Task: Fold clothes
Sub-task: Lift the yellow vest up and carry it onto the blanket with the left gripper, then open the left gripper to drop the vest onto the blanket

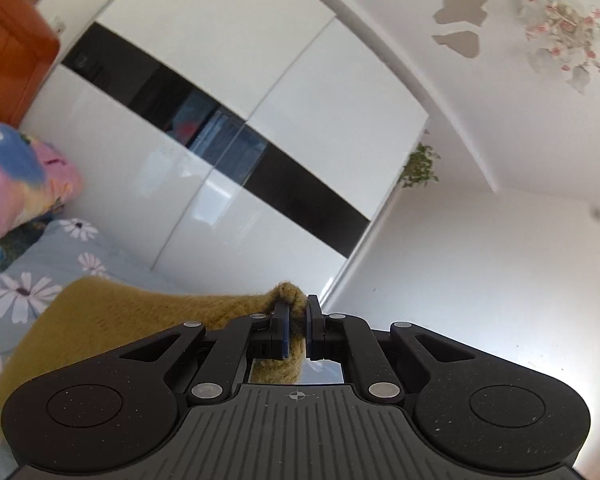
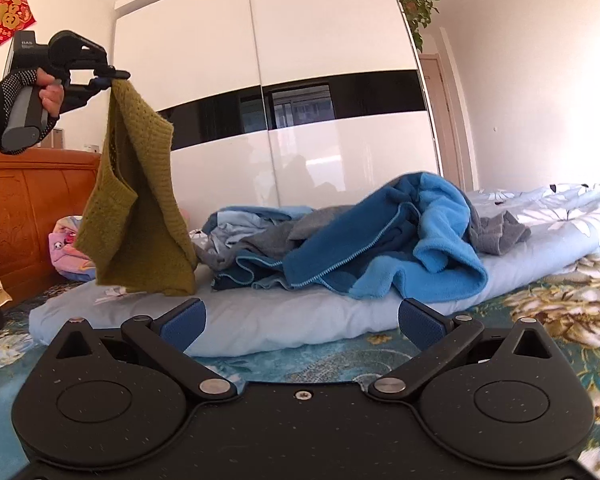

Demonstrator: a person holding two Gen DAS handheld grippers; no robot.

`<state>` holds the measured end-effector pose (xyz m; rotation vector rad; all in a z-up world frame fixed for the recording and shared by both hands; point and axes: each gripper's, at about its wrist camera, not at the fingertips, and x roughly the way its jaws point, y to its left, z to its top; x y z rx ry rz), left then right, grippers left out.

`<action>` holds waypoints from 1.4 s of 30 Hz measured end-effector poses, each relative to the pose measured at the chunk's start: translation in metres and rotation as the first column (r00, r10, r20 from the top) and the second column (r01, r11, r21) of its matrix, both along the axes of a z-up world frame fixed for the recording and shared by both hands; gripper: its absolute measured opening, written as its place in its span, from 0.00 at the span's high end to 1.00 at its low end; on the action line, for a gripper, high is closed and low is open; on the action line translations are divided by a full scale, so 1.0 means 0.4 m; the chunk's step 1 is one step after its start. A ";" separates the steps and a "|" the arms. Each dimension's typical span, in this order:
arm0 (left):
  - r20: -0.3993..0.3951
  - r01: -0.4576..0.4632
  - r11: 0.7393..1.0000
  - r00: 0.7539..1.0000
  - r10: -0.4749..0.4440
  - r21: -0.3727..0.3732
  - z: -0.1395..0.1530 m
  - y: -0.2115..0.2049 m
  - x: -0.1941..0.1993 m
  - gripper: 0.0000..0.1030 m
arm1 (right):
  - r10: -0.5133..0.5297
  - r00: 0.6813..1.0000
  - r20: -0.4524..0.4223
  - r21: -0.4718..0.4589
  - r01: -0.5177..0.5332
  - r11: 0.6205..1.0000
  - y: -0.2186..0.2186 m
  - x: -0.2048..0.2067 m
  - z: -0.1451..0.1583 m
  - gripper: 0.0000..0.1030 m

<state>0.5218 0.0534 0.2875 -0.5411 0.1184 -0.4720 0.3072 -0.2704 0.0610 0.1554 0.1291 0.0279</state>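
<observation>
A bunched edge of the mustard knit garment [image 1: 112,316] is pinched between the closed pads of the left gripper [image 1: 298,320], and the rest of the fabric is seen trailing away to the left of the fingers in the left wrist view. In the right wrist view the left gripper [image 2: 114,76] is held high by a gloved hand [image 2: 28,88], and the mustard knit garment [image 2: 136,204] is hung from it, its lower hem reaching down just above the pale quilt [image 2: 260,320], left of the pile of blue clothes [image 2: 380,240]. The right gripper [image 2: 302,320] is held low in front of the quilt with its blue-padded fingers [image 2: 184,322] spread wide apart and nothing between them. The pile of blue clothes, with grey pieces mixed in, is heaped on the quilt. Behind the pile a white wardrobe [image 2: 320,80] with a black band is seen. Left of the pile an orange wooden headboard [image 2: 28,208] is seen, with a pink pillow [image 2: 66,252] below it.
</observation>
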 end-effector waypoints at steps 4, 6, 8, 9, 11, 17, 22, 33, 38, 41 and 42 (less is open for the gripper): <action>0.049 0.065 0.997 0.997 -0.068 0.049 0.099 -0.008 -0.176 0.95 | 0.029 0.996 0.086 -0.010 -0.029 1.000 -0.003 -0.086 0.122 0.01; 0.060 0.097 0.993 0.993 -0.101 0.075 0.132 -0.011 -0.265 0.95 | 0.053 0.990 0.127 0.003 -0.054 0.999 -0.006 -0.130 0.179 0.01; 0.056 0.122 0.987 0.990 -0.129 0.104 0.153 -0.013 -0.346 0.95 | 0.080 0.984 0.160 0.003 -0.081 0.997 -0.004 -0.177 0.233 0.01; 0.052 0.132 0.984 0.989 -0.139 0.120 0.161 -0.014 -0.384 0.95 | 0.089 0.981 0.171 -0.004 -0.090 0.996 -0.001 -0.199 0.255 0.01; 0.050 0.153 0.978 0.986 -0.161 0.142 0.177 -0.013 -0.453 0.95 | 0.111 0.975 0.195 -0.022 -0.109 0.994 0.005 -0.243 0.296 0.01; 0.105 0.237 0.956 0.961 -0.258 0.174 0.241 -0.023 -0.637 0.94 | 0.097 0.953 0.288 -0.059 -0.083 0.995 0.001 -0.395 0.396 0.01; 0.125 0.261 0.951 0.951 -0.283 0.165 0.234 -0.033 -0.702 0.94 | 0.060 0.936 0.347 -0.037 -0.050 0.998 -0.040 -0.520 0.432 0.01; -0.182 0.128 0.986 0.977 -0.108 0.107 -0.146 -0.003 -0.611 0.94 | 0.065 0.986 0.155 -0.094 -0.050 0.994 -0.055 -0.571 0.323 0.01; -0.462 0.068 0.970 0.886 0.049 0.234 -0.409 -0.002 -0.494 0.94 | 0.048 0.999 -0.008 -0.097 -0.048 0.994 -0.036 -0.535 0.206 0.01; -0.530 0.095 0.947 0.843 0.088 0.308 -0.504 -0.011 -0.487 0.93 | 0.028 0.998 -0.063 -0.099 -0.034 0.995 -0.047 -0.531 0.160 0.01; -0.546 0.103 0.946 0.834 0.087 0.308 -0.523 -0.010 -0.495 0.92 | 0.019 0.996 -0.082 -0.091 -0.027 0.995 -0.053 -0.530 0.144 0.01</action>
